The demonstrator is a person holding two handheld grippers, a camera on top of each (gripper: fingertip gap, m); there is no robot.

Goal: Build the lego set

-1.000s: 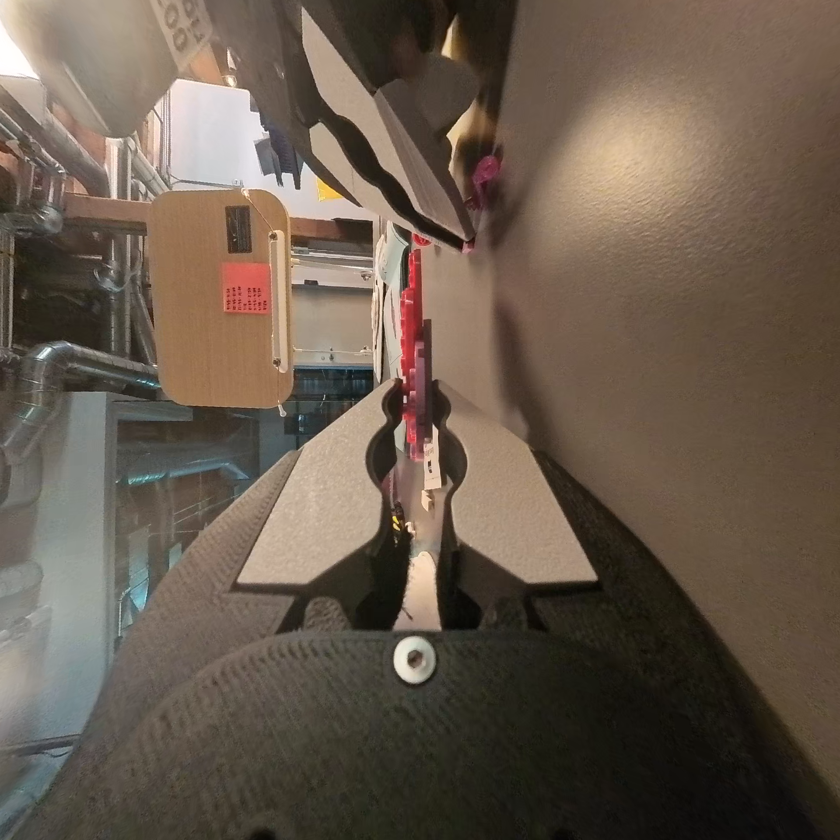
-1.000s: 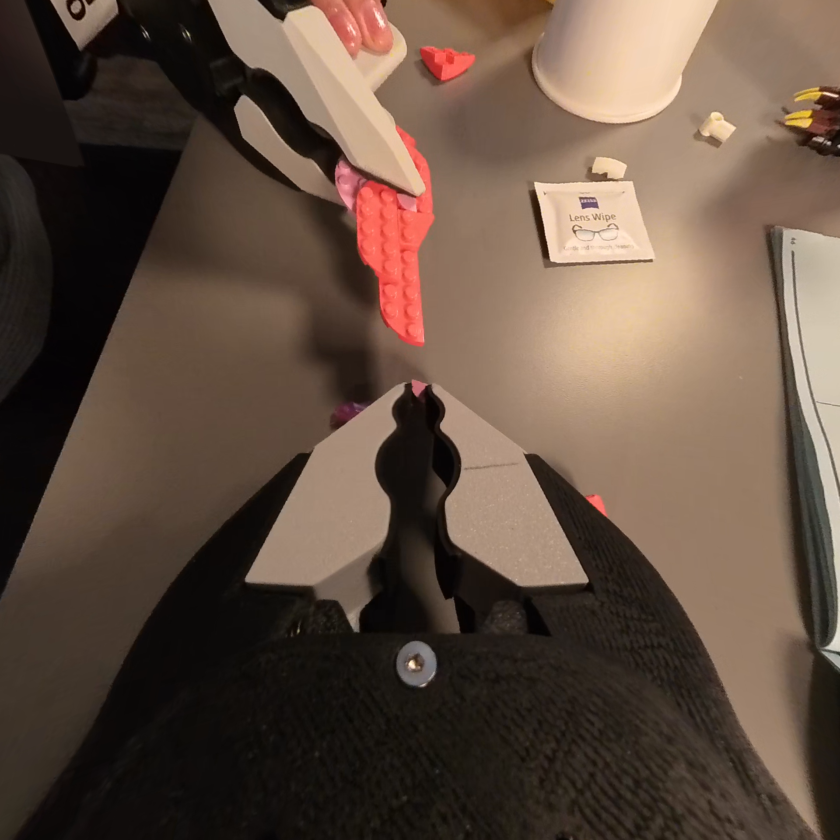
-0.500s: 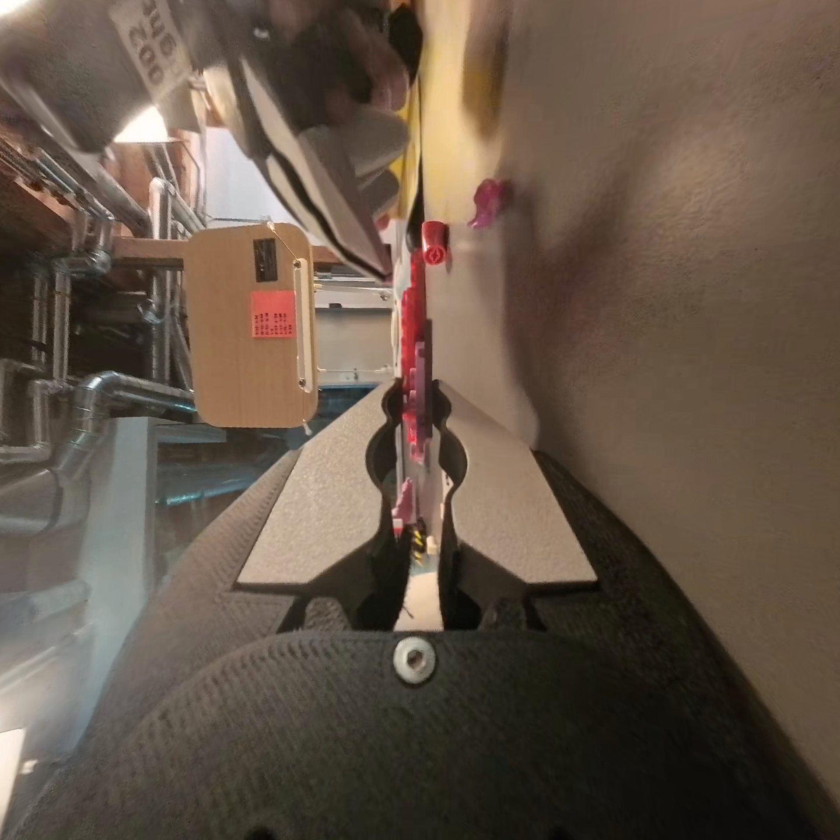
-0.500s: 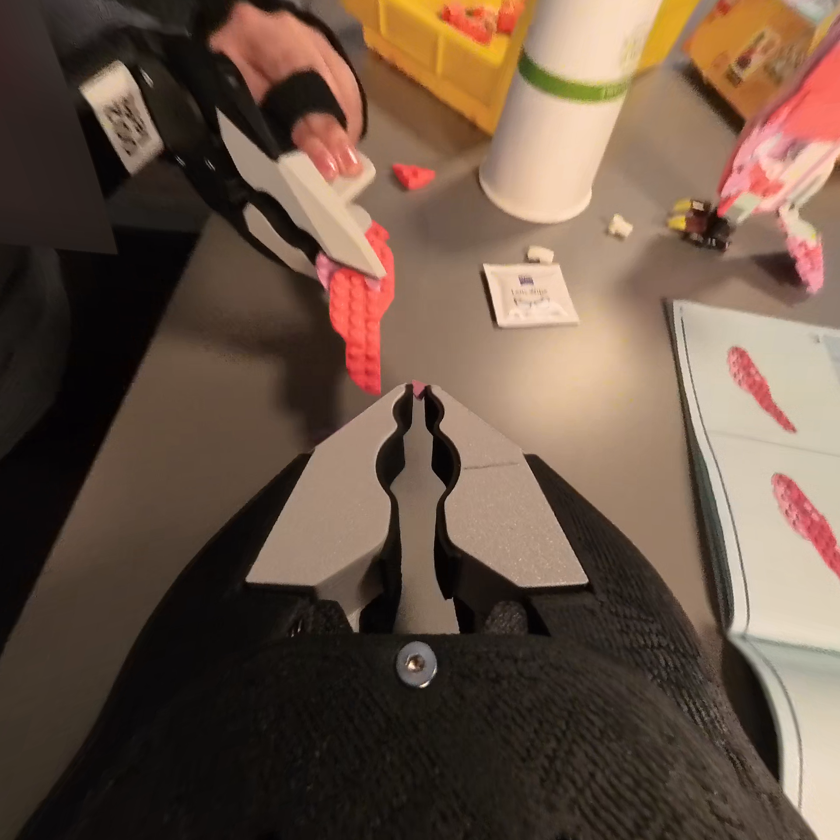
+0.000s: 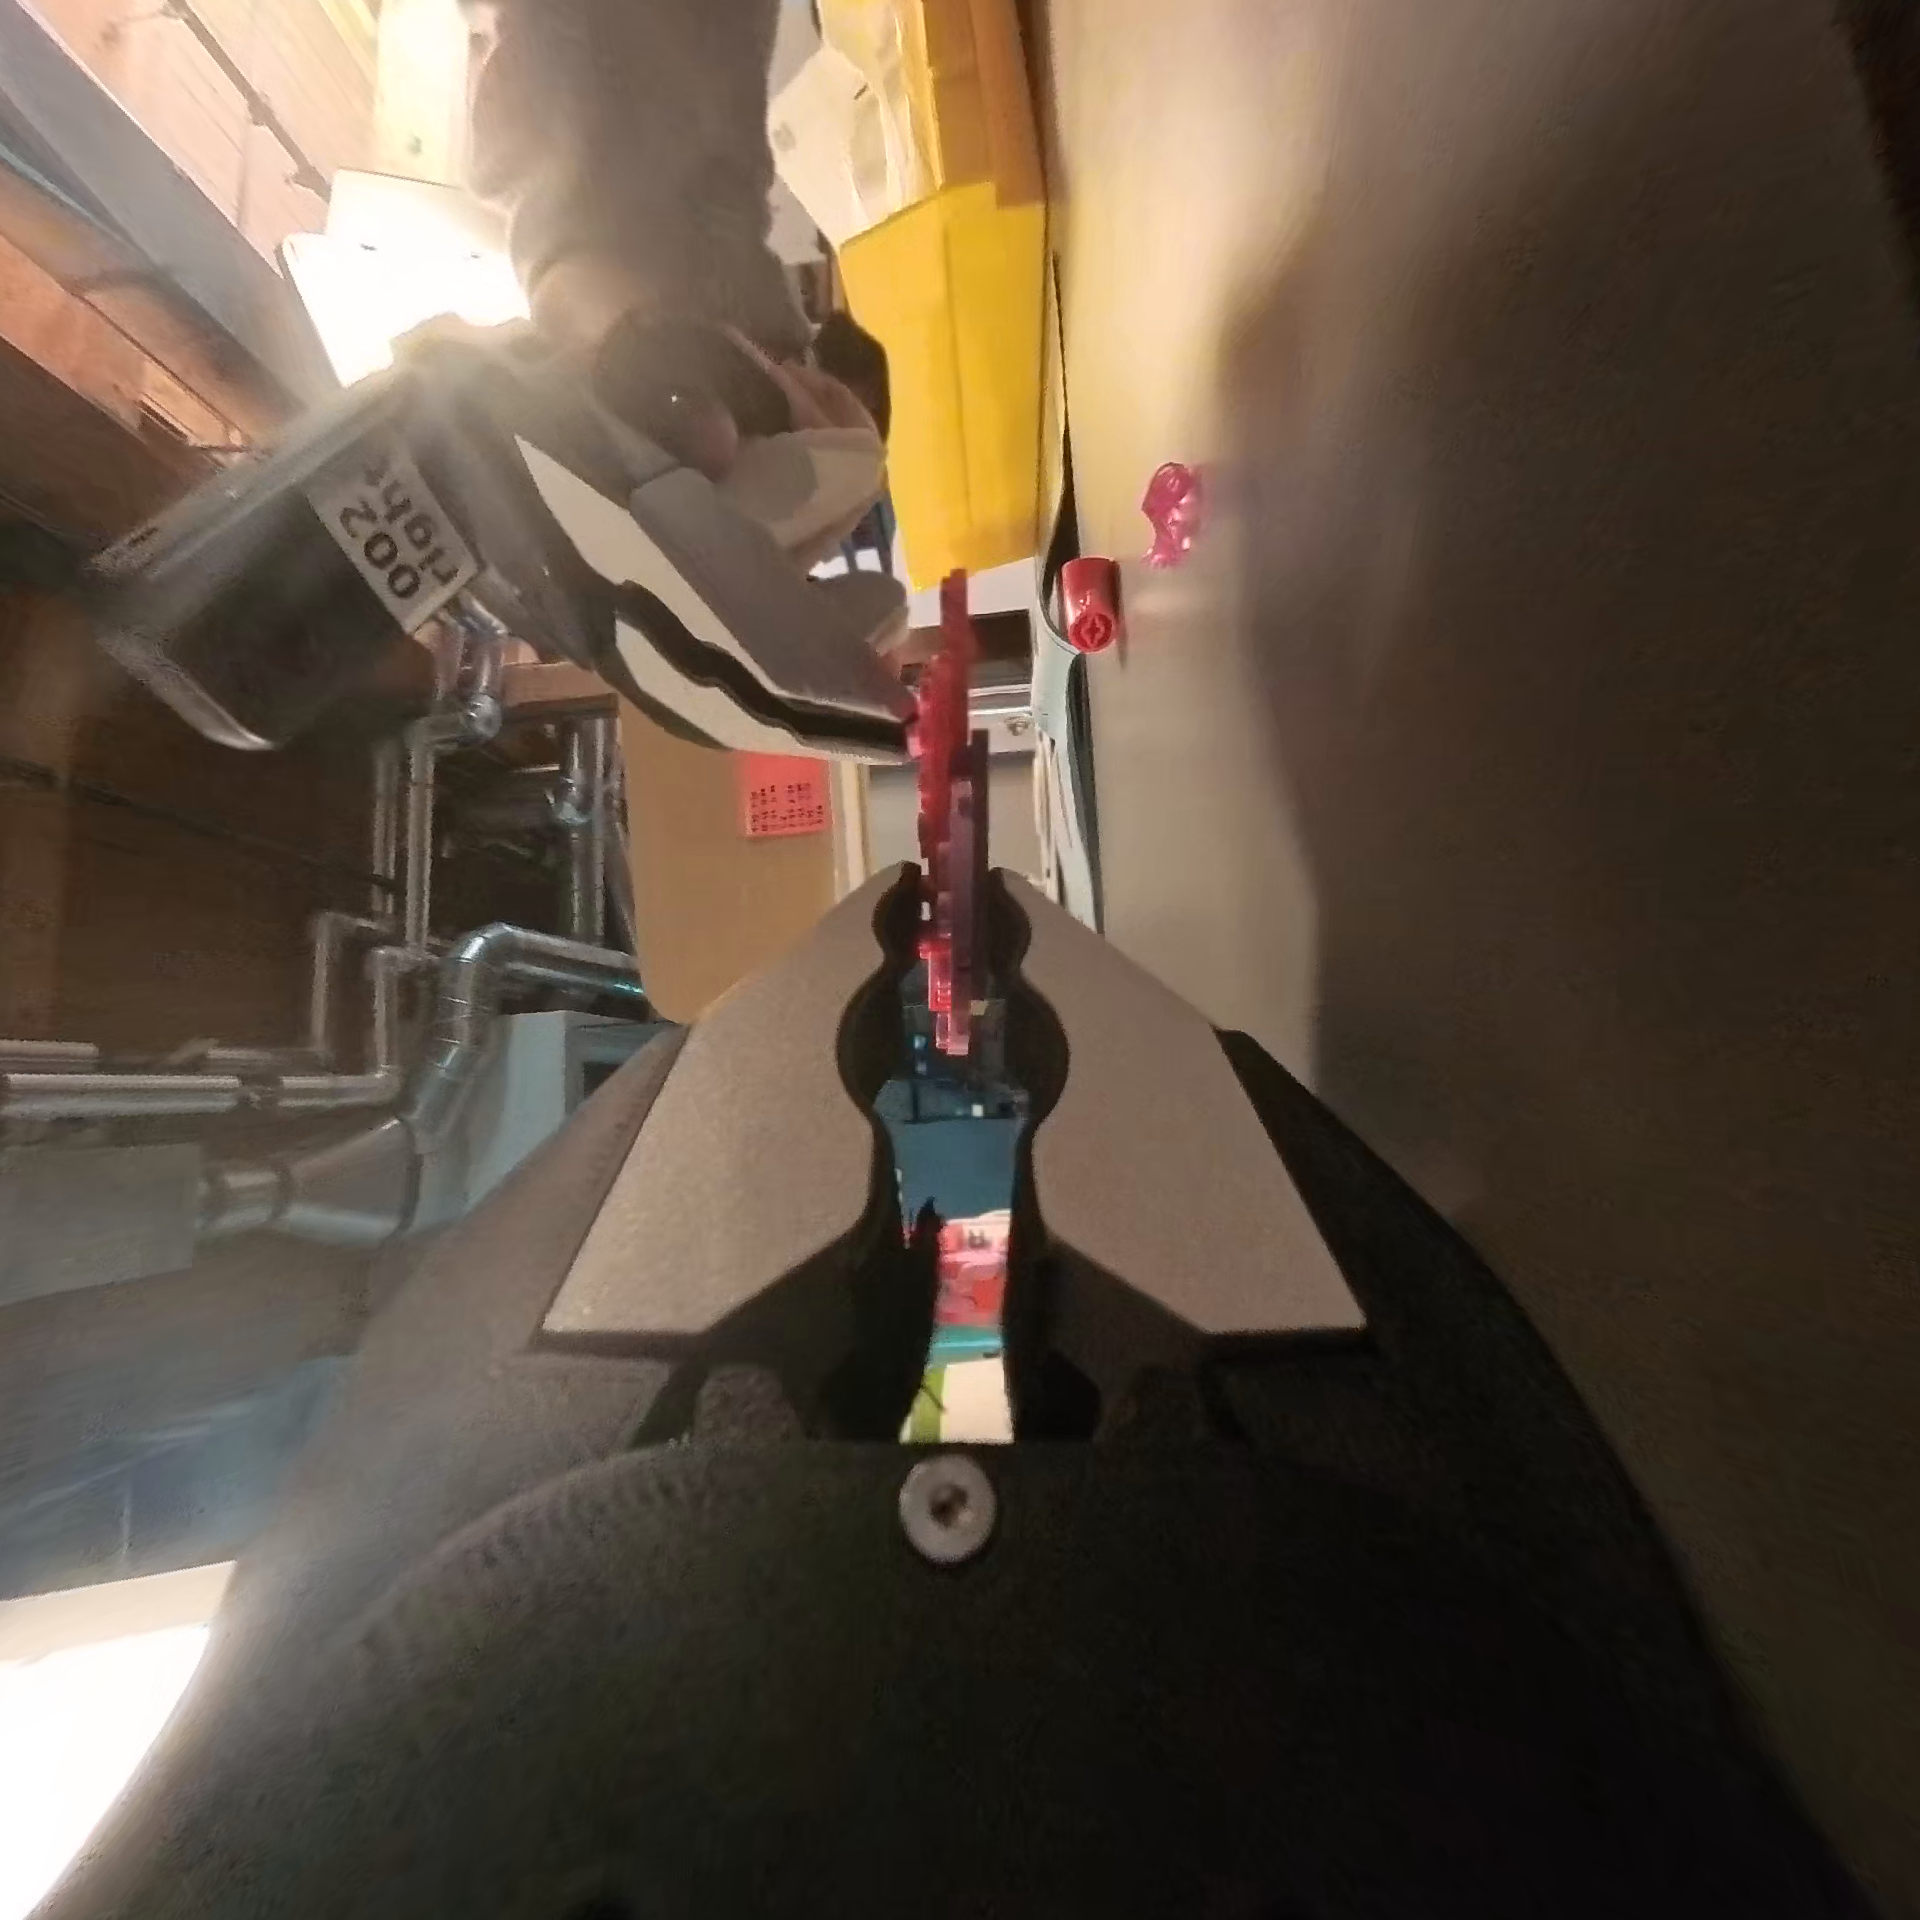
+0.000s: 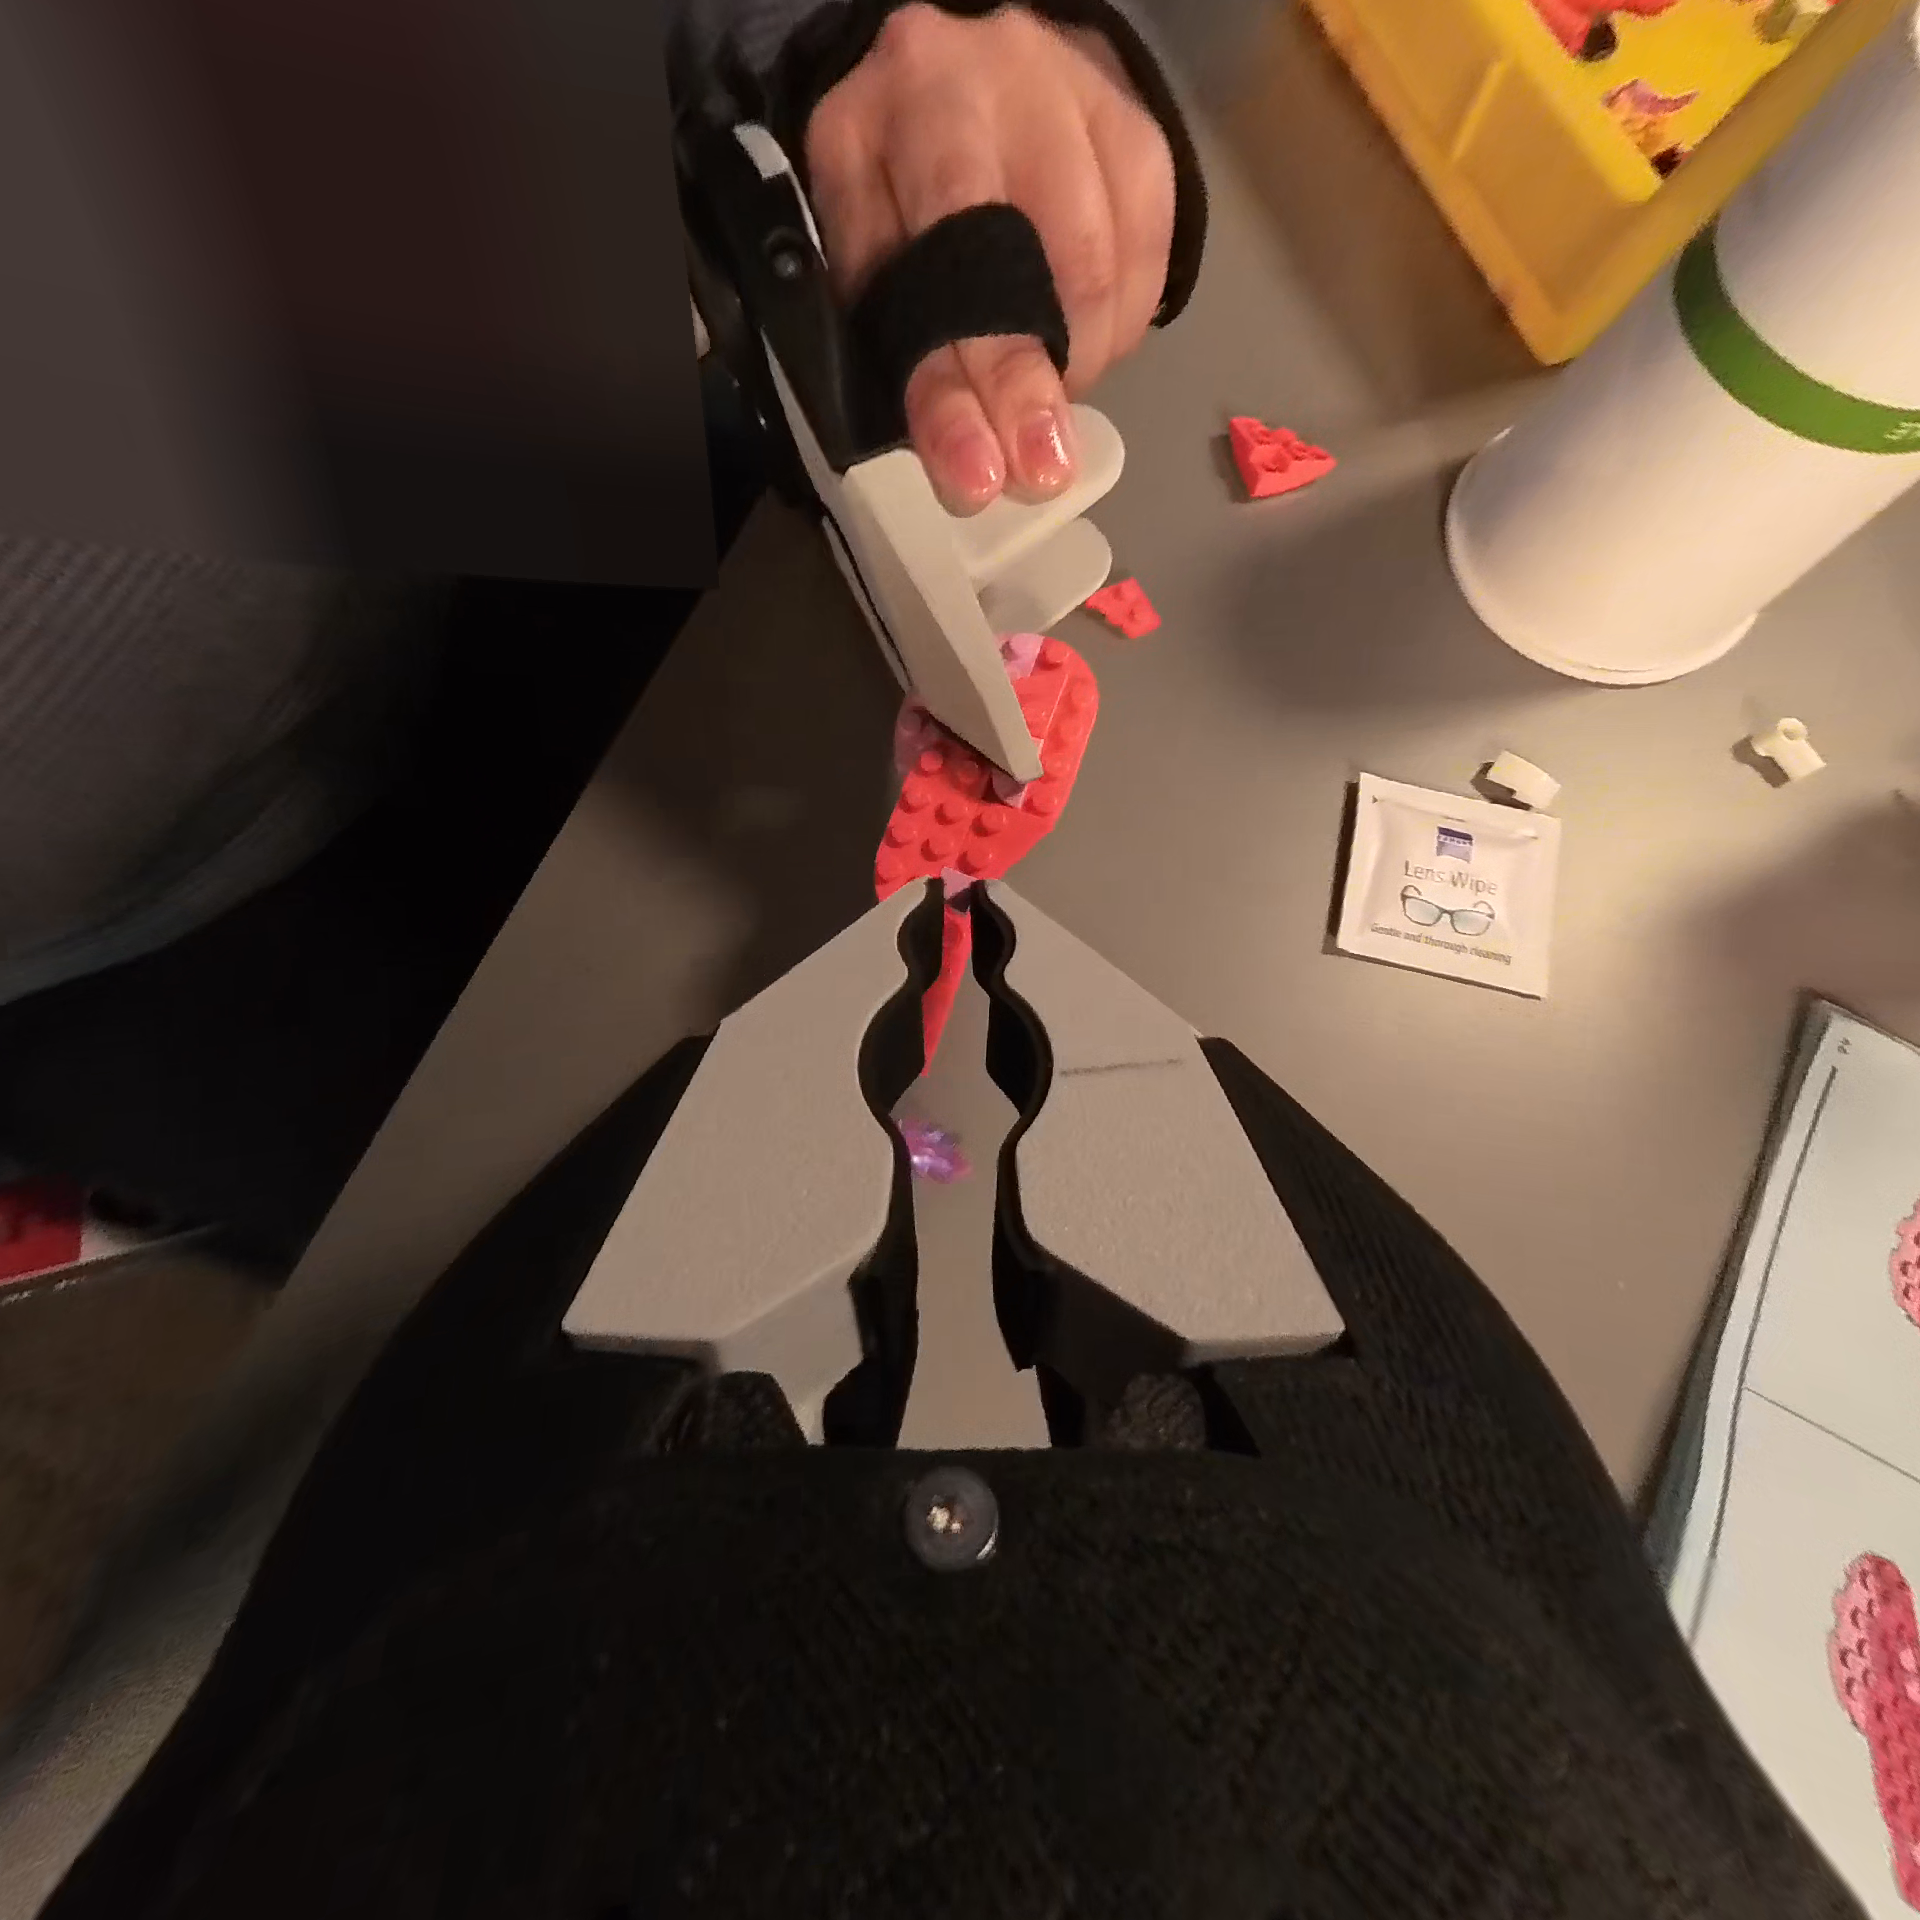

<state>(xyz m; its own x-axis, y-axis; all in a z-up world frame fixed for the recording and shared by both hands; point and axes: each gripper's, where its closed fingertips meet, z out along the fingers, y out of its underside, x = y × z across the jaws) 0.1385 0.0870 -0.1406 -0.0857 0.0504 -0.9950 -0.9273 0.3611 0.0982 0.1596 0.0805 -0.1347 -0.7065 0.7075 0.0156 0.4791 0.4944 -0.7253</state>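
Note:
My left gripper (image 5: 951,904) is shut on a flat red and pink brick assembly (image 5: 948,790), seen edge-on between its pads. In the right wrist view the left gripper (image 6: 1013,769) holds the assembly (image 6: 977,821) above the grey table (image 6: 1195,727), studs facing up. My right gripper (image 6: 961,888) is shut on a small pink piece (image 6: 958,886) at its very tips. The tips meet the near end of the red assembly. In the left wrist view the right gripper (image 5: 896,717) touches the assembly from the left side.
A white cup with a green band (image 6: 1662,468), a yellow bin (image 6: 1558,94), a white sachet (image 6: 1444,883), small red (image 6: 1278,457) and white (image 6: 1517,781) pieces, a translucent purple piece (image 6: 935,1153) and an open booklet (image 6: 1818,1299) lie on the table. The table's edge runs along the left. The grippers are tip to tip, or close to it.
My right gripper, still shut on the pink piece, has closed in on the red assembly and now touches it. The left gripper has turned the assembly toward it.

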